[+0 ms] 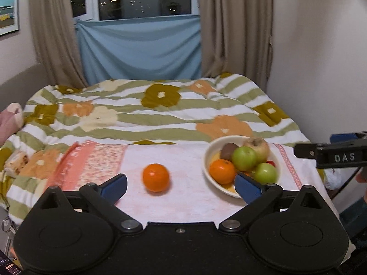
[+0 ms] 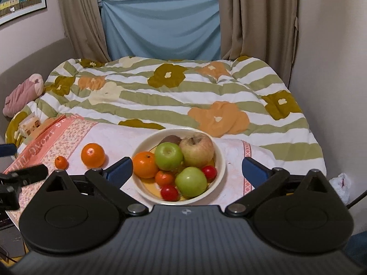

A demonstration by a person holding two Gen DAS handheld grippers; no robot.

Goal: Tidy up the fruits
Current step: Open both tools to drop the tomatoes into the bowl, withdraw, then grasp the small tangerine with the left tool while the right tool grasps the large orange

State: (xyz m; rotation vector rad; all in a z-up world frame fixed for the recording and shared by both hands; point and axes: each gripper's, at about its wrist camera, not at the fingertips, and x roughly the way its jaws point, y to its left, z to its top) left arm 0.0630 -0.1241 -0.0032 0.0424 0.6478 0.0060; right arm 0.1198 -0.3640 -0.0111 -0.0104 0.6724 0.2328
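Left gripper (image 1: 181, 186) jaws wide, empty, hovering low over the pink towel (image 1: 183, 201). An orange (image 1: 156, 177) sits loose on the towel just ahead, between its blue fingers (image 1: 115, 186), apart from both.

Right gripper (image 2: 187, 171) jaws wide, empty, straddling the bowl (image 2: 219, 158) without touching. Bowl holds two green apples (image 2: 168, 153), a pale red apple (image 2: 197, 149), a kiwi (image 2: 170, 139), an orange, a small mandarin (image 2: 164, 177) and two tomatoes (image 2: 169, 192).

In the right view, a tiny mandarin (image 2: 61, 162) lies left of the loose orange, near it on the towel. Towel lies on a floral duvet (image 2: 183, 96).
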